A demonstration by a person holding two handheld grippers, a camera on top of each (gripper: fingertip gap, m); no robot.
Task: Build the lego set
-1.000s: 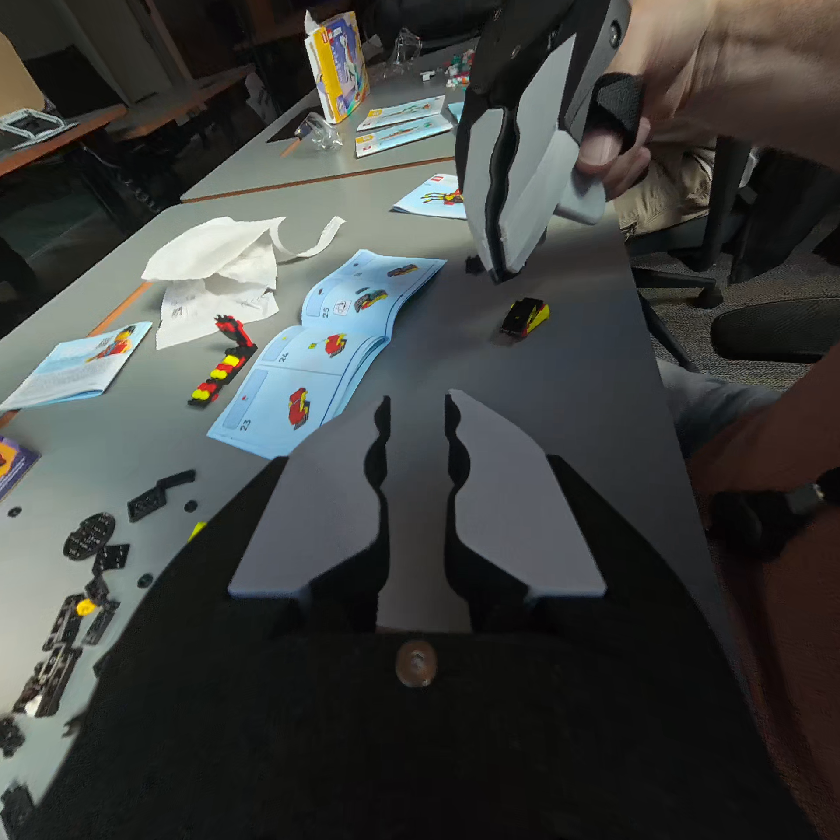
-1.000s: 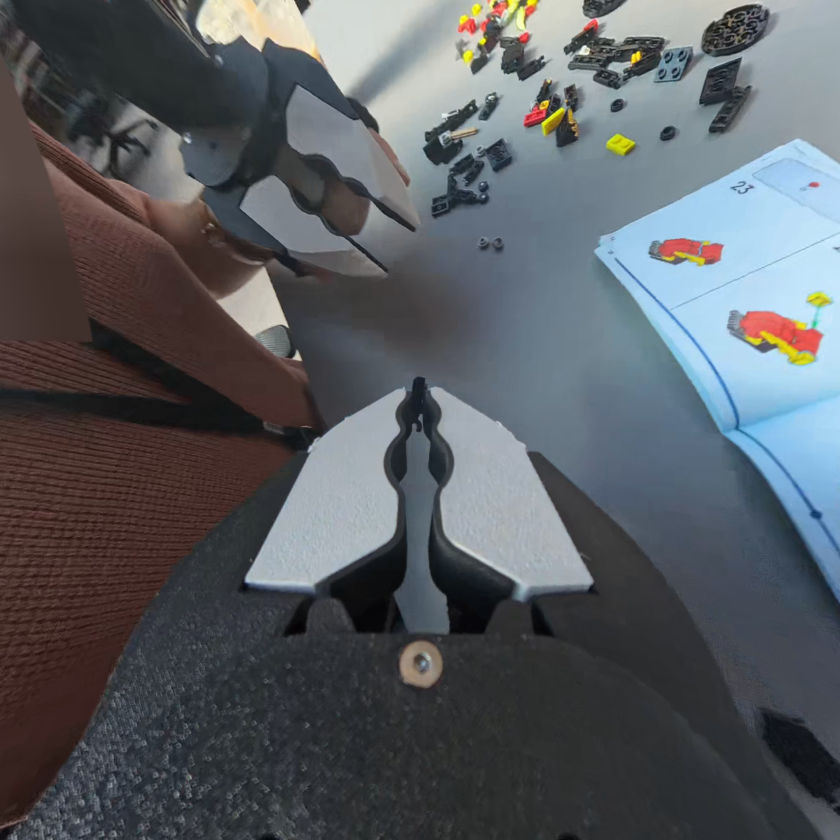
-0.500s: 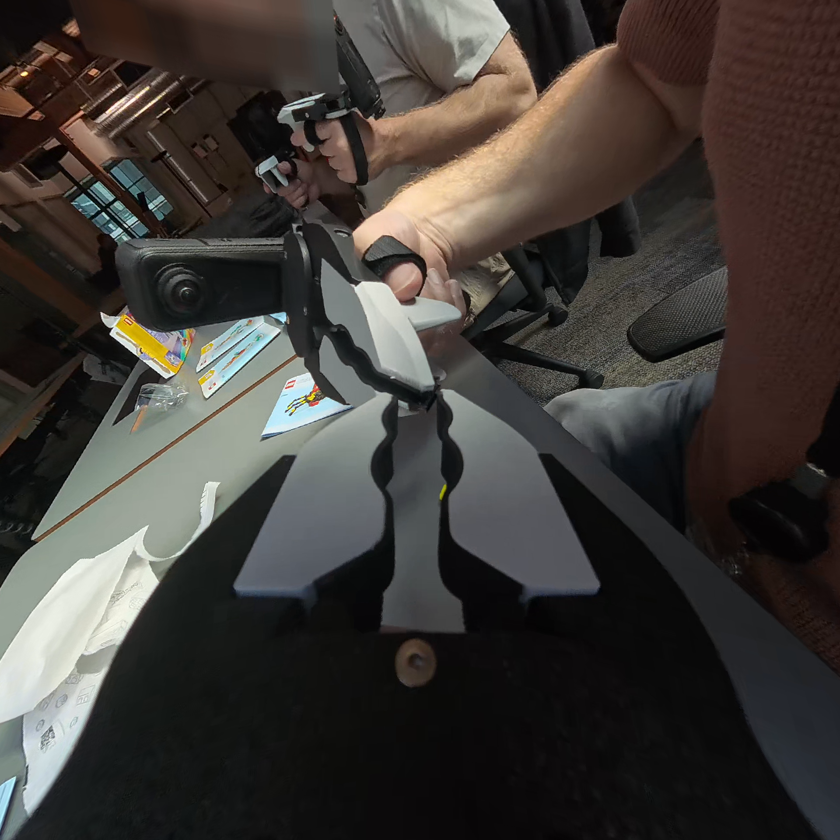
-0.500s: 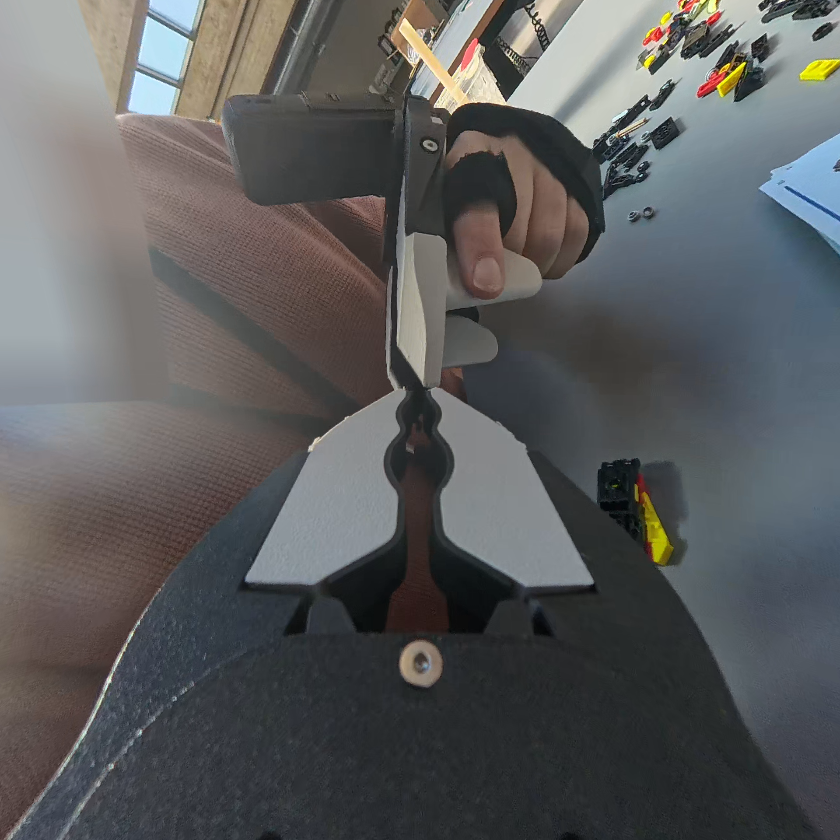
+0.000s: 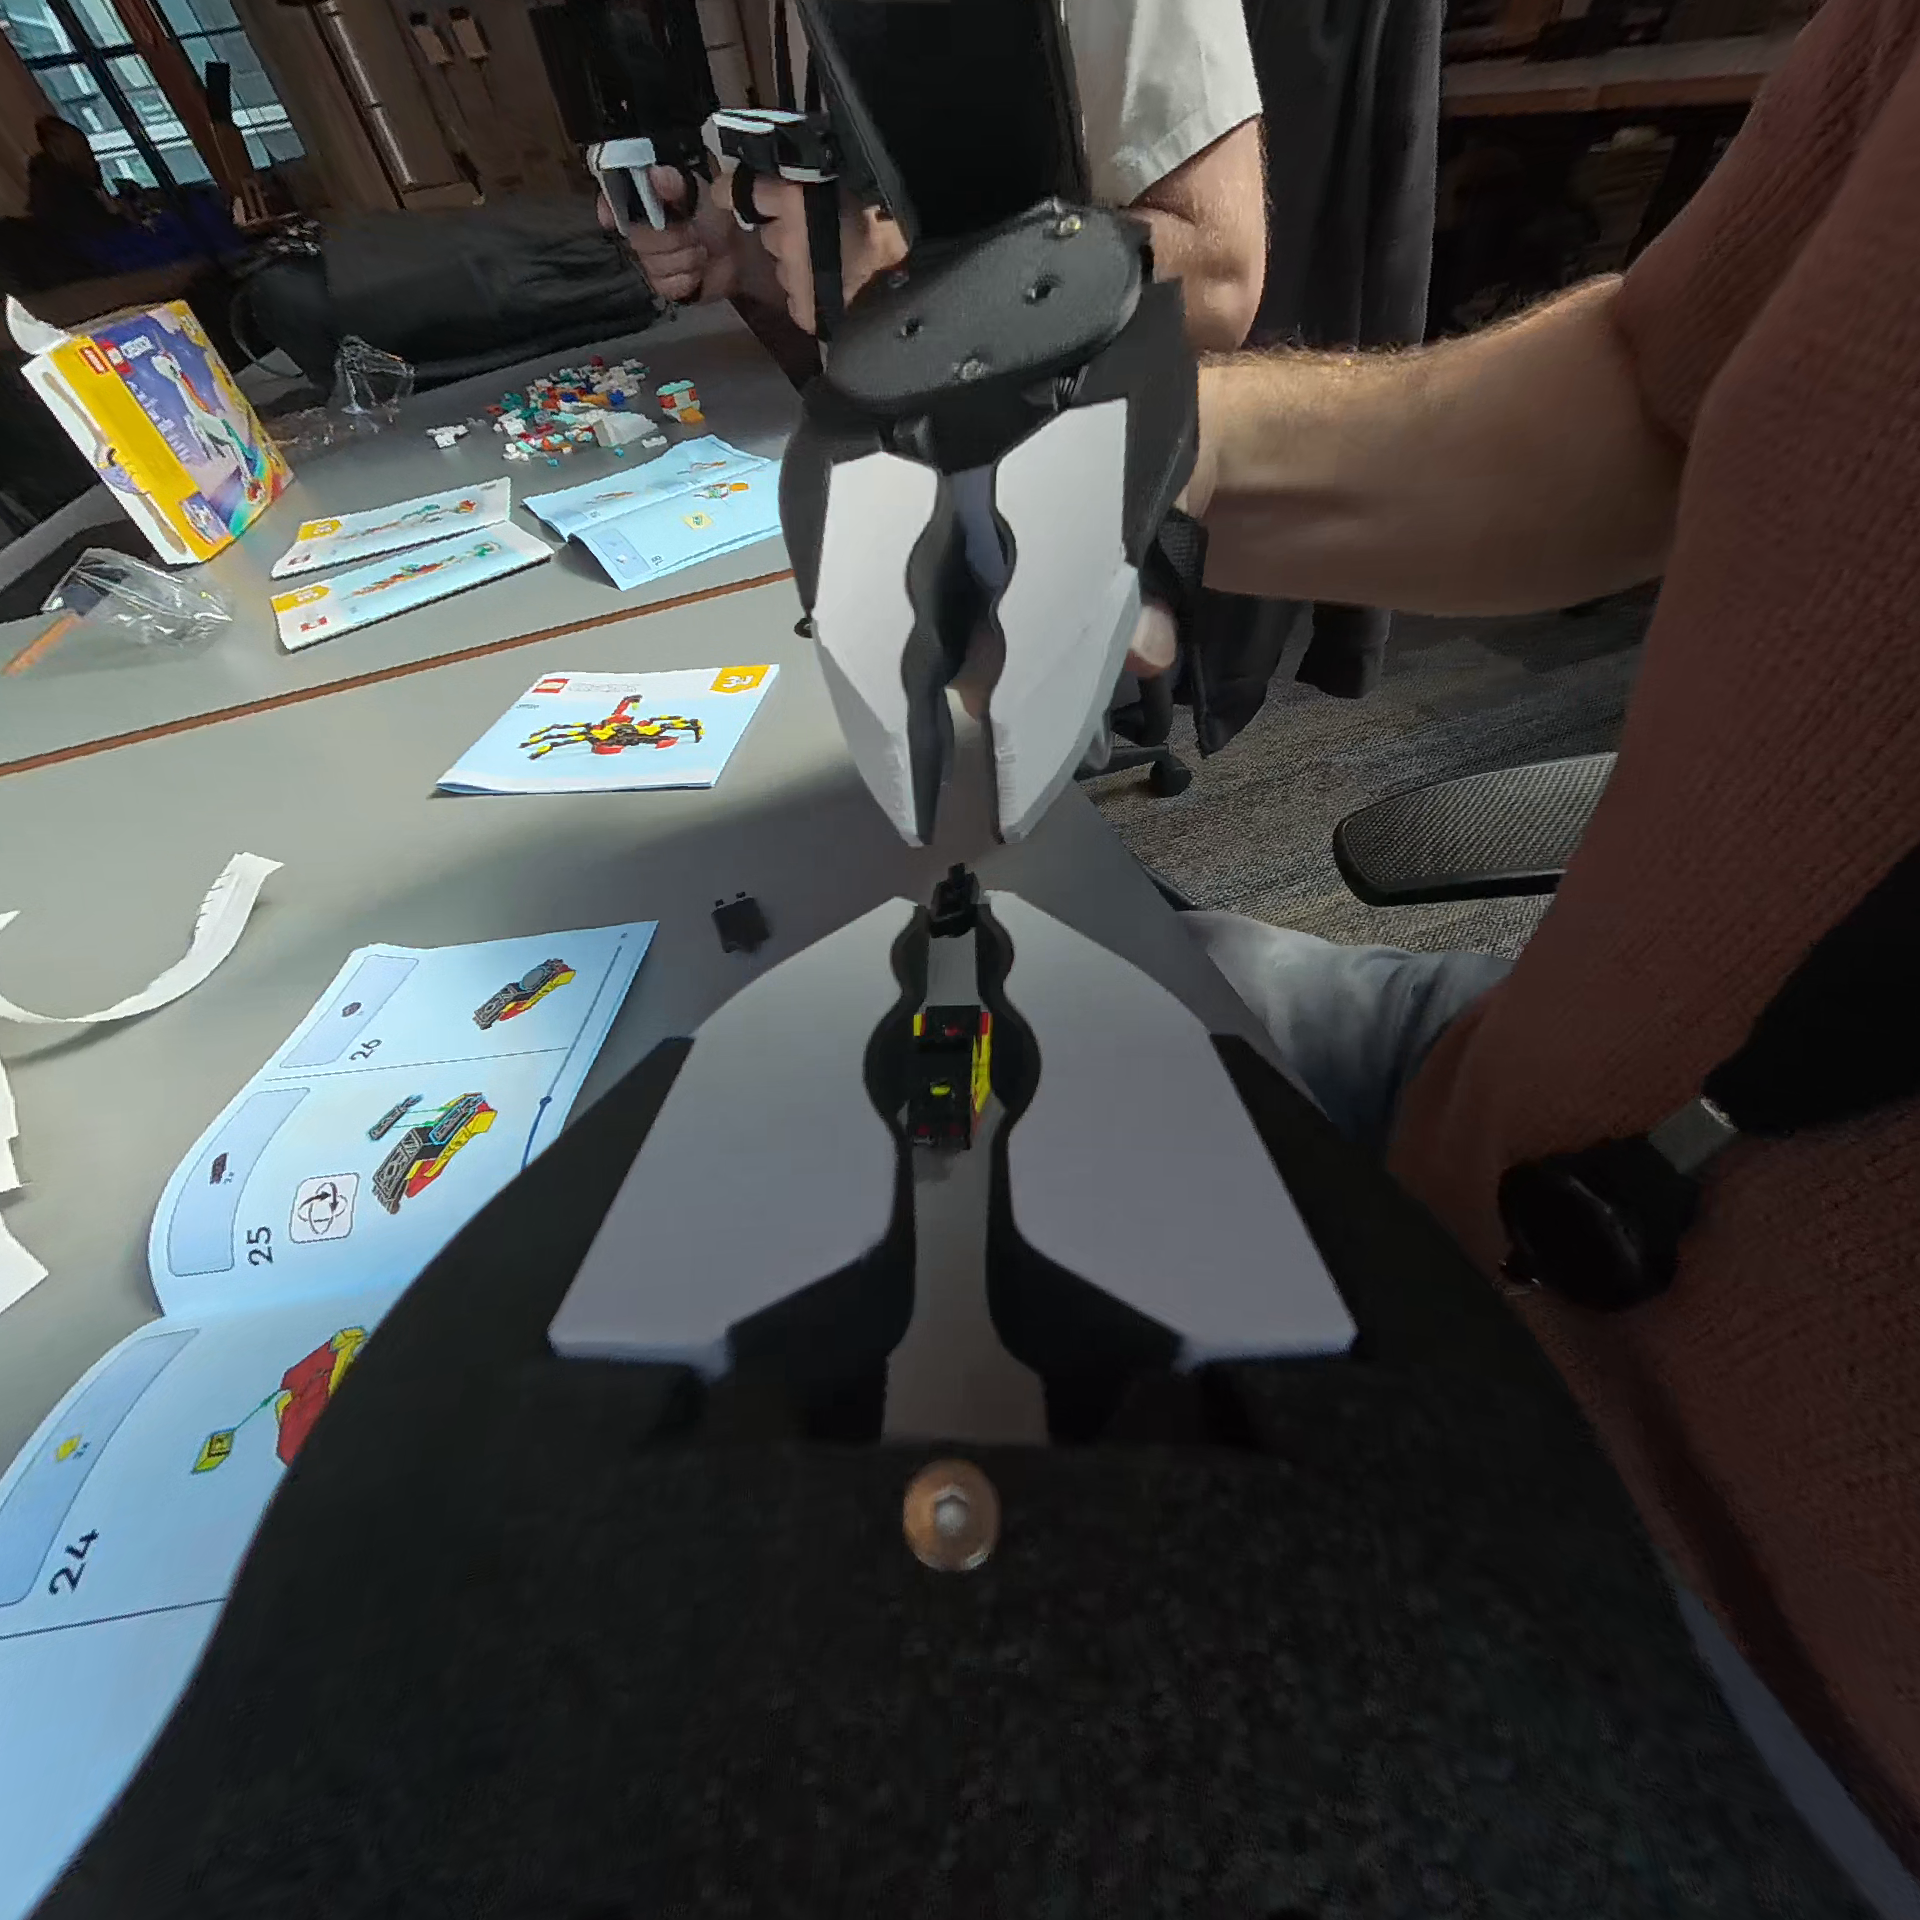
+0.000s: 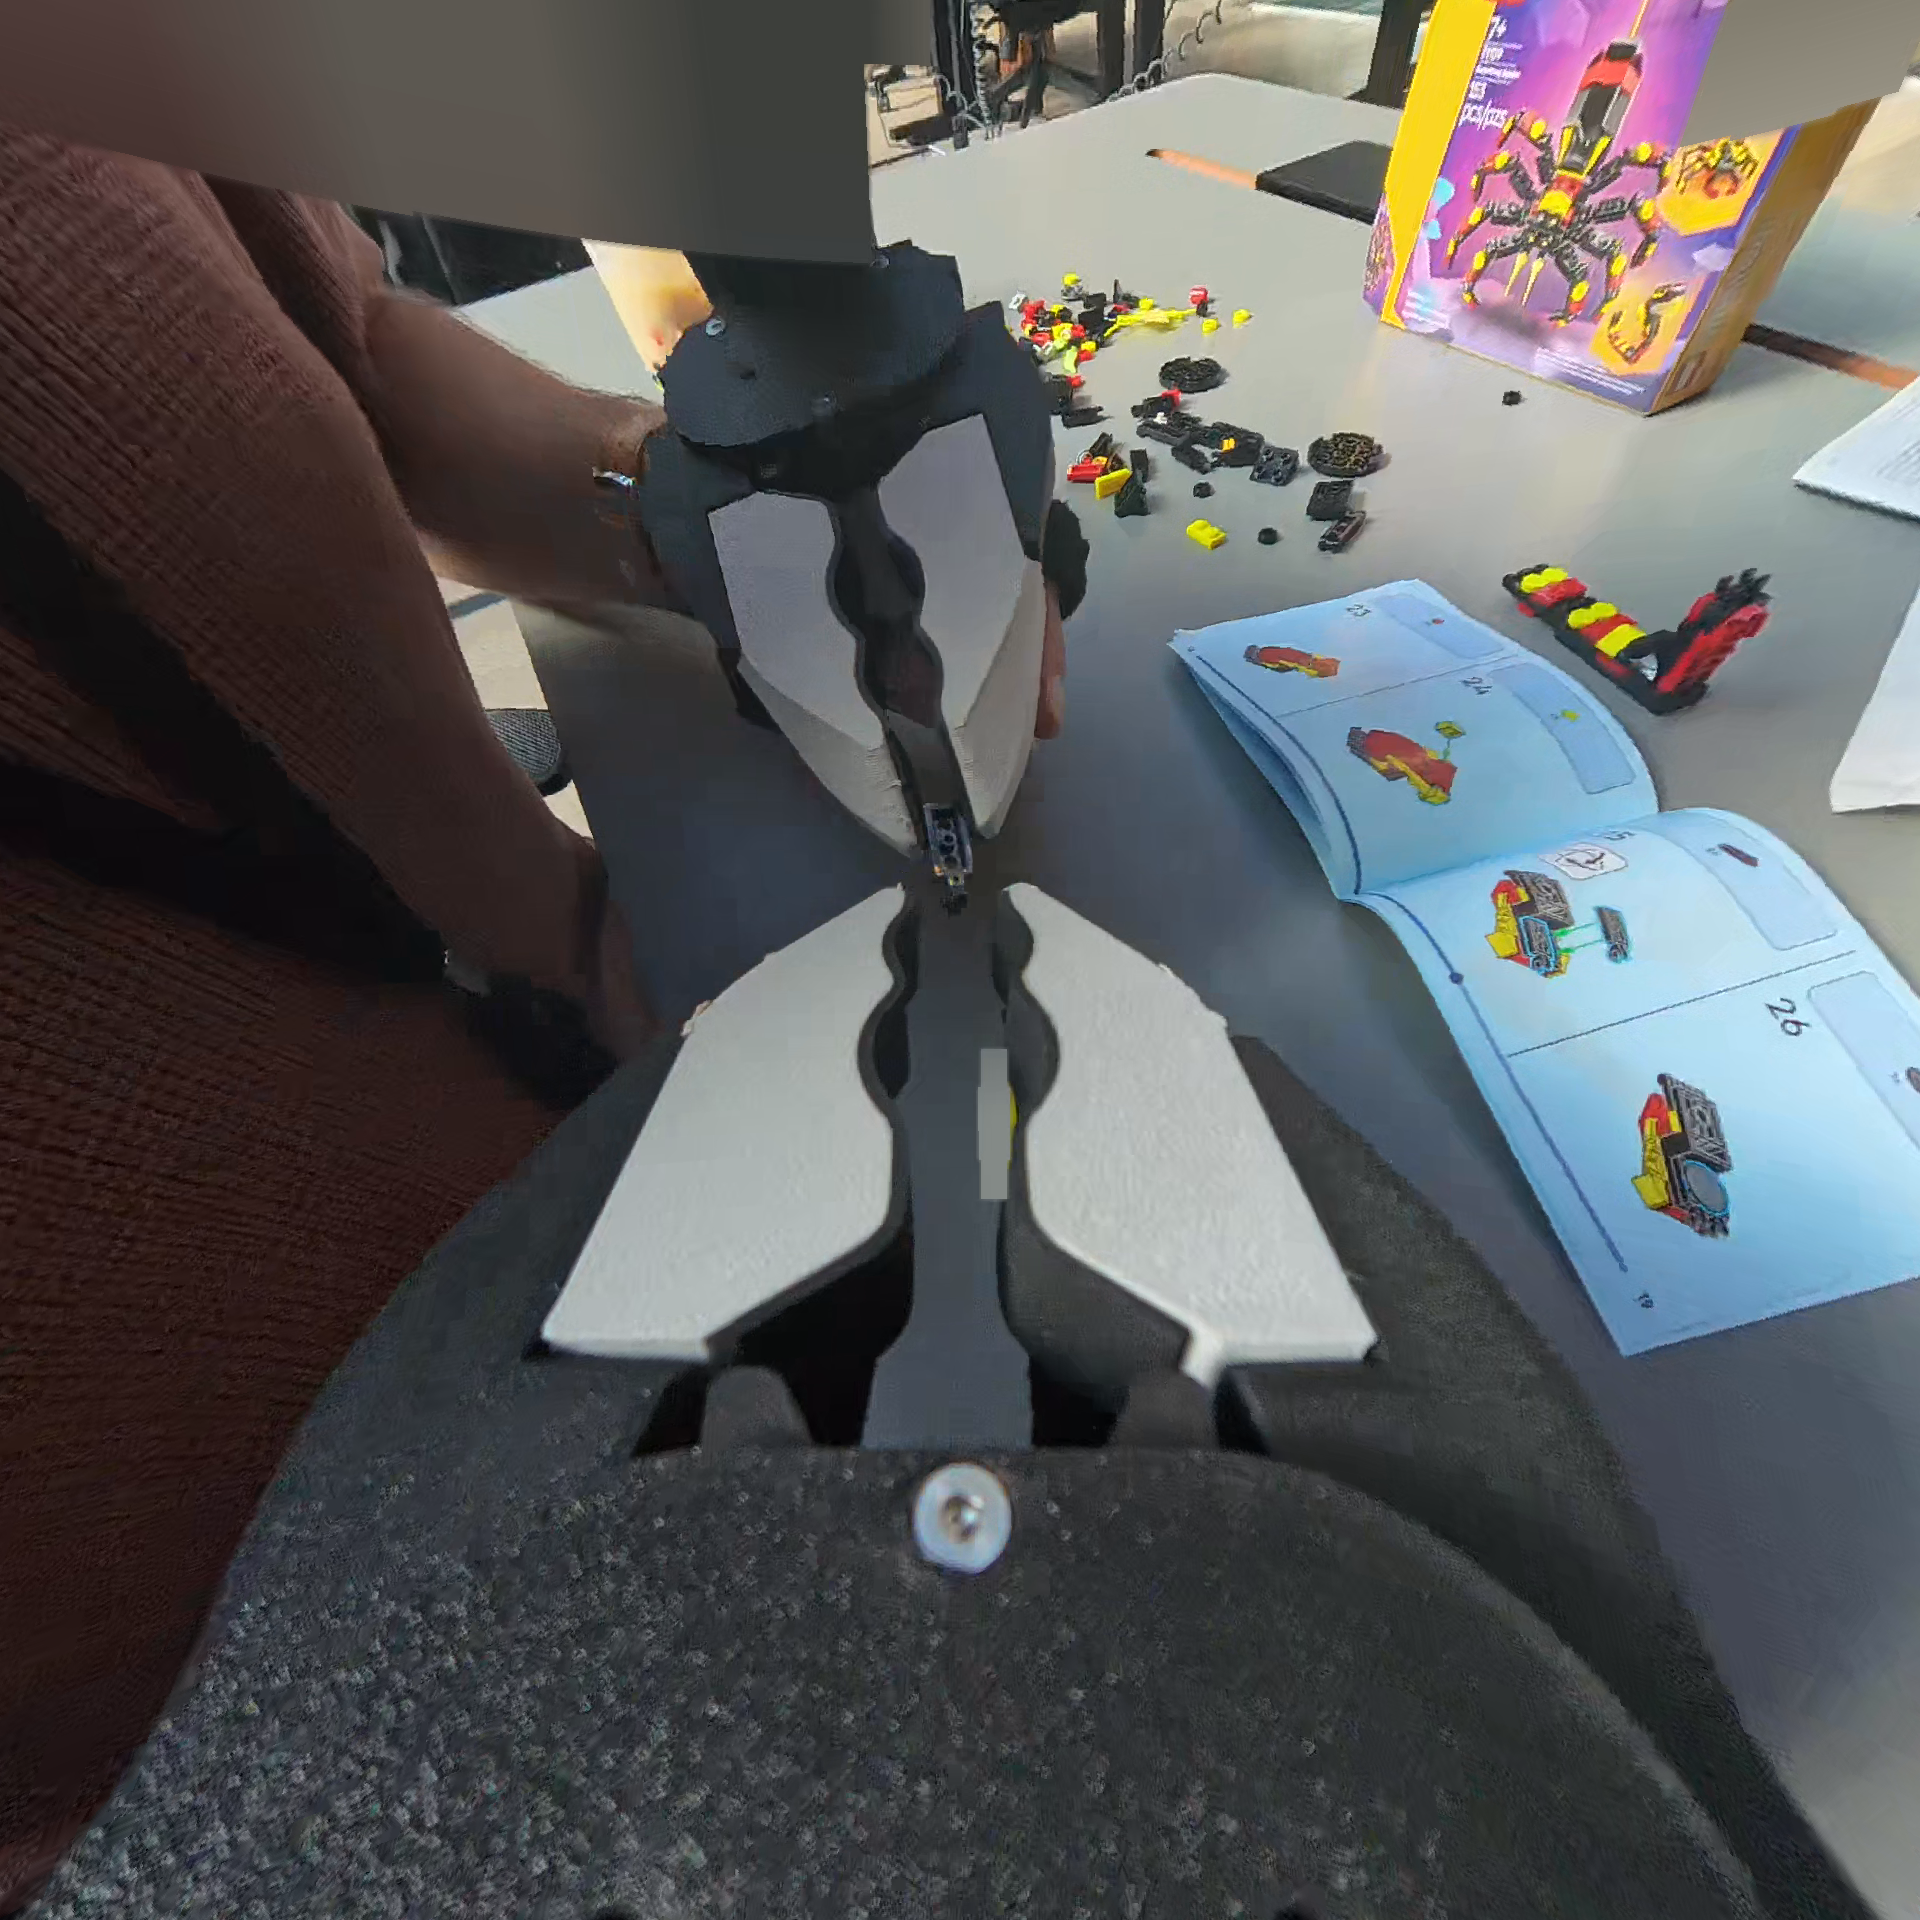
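Note:
My left gripper (image 5: 952, 906) is shut on a small black piece (image 5: 954, 894) at its fingertips, above the grey table (image 5: 312, 831). My right gripper (image 6: 954, 896) faces it tip to tip, slightly open and empty, just clear of the piece (image 6: 948, 840). In the left wrist view the right gripper (image 5: 958, 831) hangs just above the piece. A small black, yellow and red assembly (image 5: 945, 1075) lies on the table below, seen through the gap between the left fingers. A loose black piece (image 5: 740, 923) lies to its left.
The open instruction booklet (image 6: 1558, 935) lies right of the grippers. Behind it are a black, red and yellow sub-assembly (image 6: 1621, 634), a spread of loose pieces (image 6: 1195, 436) and the set's box (image 6: 1590, 187). Another person with grippers (image 5: 727, 187) works at the far table. My two grippers' fingertips are within a few centimetres of each other.
The grippers swung round to face each other tip to tip. The small black piece went from my right gripper to my left. The right opened, the left closed on it.

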